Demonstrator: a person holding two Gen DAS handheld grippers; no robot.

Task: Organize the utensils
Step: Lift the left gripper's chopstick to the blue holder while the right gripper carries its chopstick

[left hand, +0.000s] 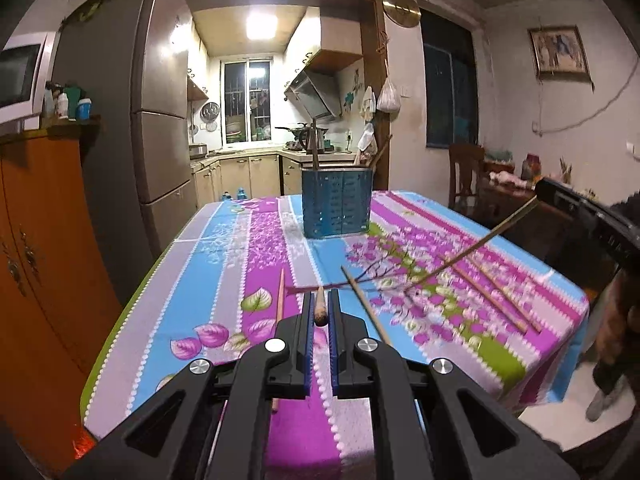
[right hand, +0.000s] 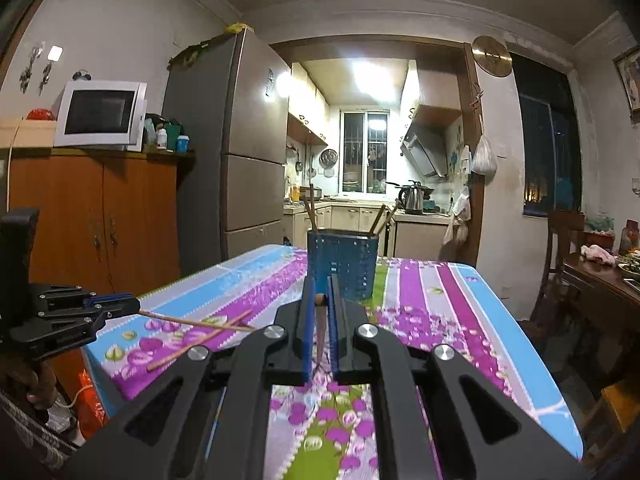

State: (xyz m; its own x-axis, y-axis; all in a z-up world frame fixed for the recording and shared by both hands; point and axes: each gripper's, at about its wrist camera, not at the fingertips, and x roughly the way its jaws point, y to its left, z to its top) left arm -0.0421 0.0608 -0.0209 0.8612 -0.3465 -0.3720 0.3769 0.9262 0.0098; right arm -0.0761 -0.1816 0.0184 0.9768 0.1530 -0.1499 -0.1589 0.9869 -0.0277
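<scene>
Kitchen-dining room at night, with a table (left hand: 224, 240) under a loud pink, blue and purple flowered cloth and a blue perforated utensil holder (left hand: 336, 204) standing upright toward its far end. We count two grippers and each is clamped on one chopstick. In the left wrist view our left gripper (left hand: 320, 312) has its fingers pressed together on a chopstick (left hand: 321, 312) whose butt end pokes up between them, while the rest of it is hidden behind the fingers. The right gripper (right hand: 320, 320) is closed on a darker chopstick (right hand: 321, 336) that runs down between its blue pads, and from the left camera that same stick slants down to touch the cloth. Loose on the table we count four more — one reddish stick (left hand: 280, 300) just left of the left gripper, one pale stick (left hand: 366, 304) just right of it, and a pair (left hand: 496, 296) lying side by side further right, a bit blurred. The holder already has several sticks standing in it, at least three, though it's hard to count them against the kitchen clutter. The near table edge is cut off by the gripper bodies in both views.
</scene>
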